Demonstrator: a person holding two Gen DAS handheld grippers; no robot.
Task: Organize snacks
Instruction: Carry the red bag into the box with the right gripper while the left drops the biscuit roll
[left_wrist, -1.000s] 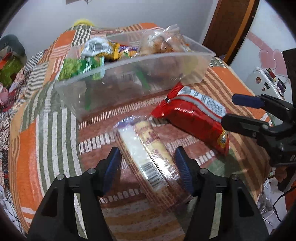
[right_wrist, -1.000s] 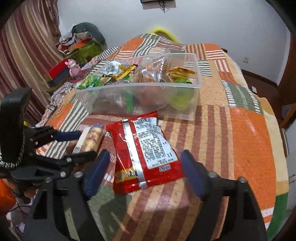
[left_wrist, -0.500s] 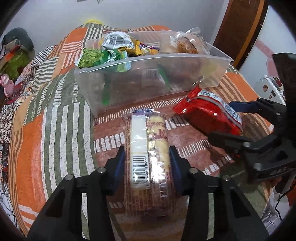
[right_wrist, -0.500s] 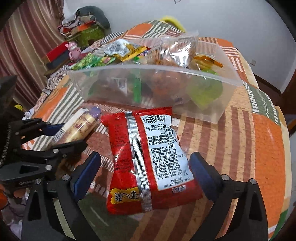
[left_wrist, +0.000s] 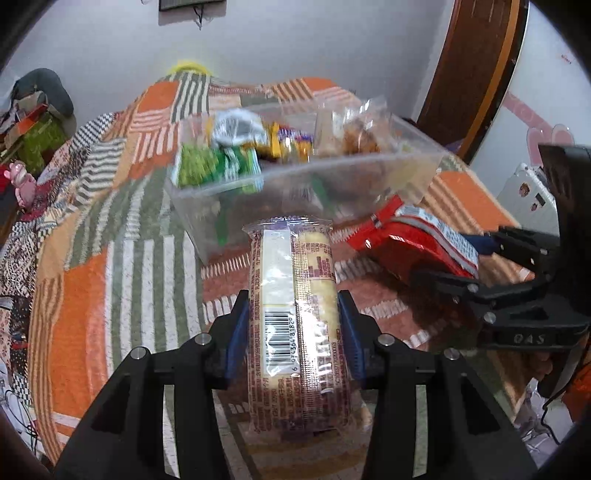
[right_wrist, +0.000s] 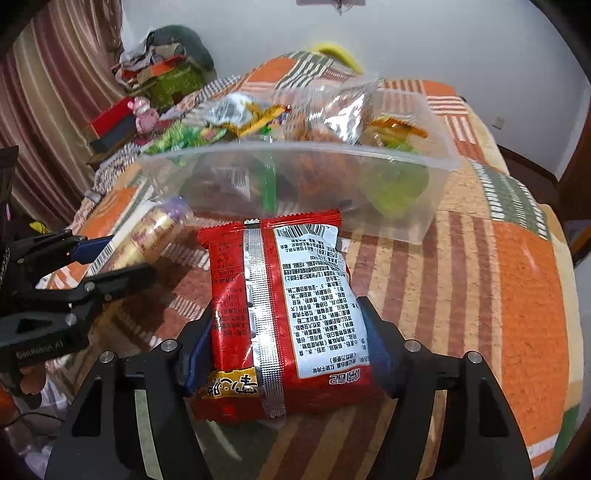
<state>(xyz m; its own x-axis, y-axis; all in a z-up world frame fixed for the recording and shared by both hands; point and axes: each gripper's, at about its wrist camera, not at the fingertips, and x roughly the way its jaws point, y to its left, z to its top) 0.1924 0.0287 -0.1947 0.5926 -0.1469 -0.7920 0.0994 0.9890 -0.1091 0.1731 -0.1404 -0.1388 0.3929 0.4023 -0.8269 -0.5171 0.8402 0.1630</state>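
place: home bedroom | signs: bed with patchwork blanket (right_wrist: 517, 266), curtain (right_wrist: 55, 110), wooden door (left_wrist: 476, 74)

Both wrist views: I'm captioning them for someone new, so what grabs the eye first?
A shiny red foil snack packet sits clamped in the right tongs. A long clear-wrapped biscuit roll is pinched in the left tongs. Behind both, a clear plastic bin of mixed snacks stands on the orange patchwork blanket.

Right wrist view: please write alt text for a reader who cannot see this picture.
The right gripper is closed on a red snack packet, its printed back facing up, above a striped orange patchwork blanket. Behind it stands a clear plastic bin full of snacks. At the left, the left gripper holds a long biscuit pack.
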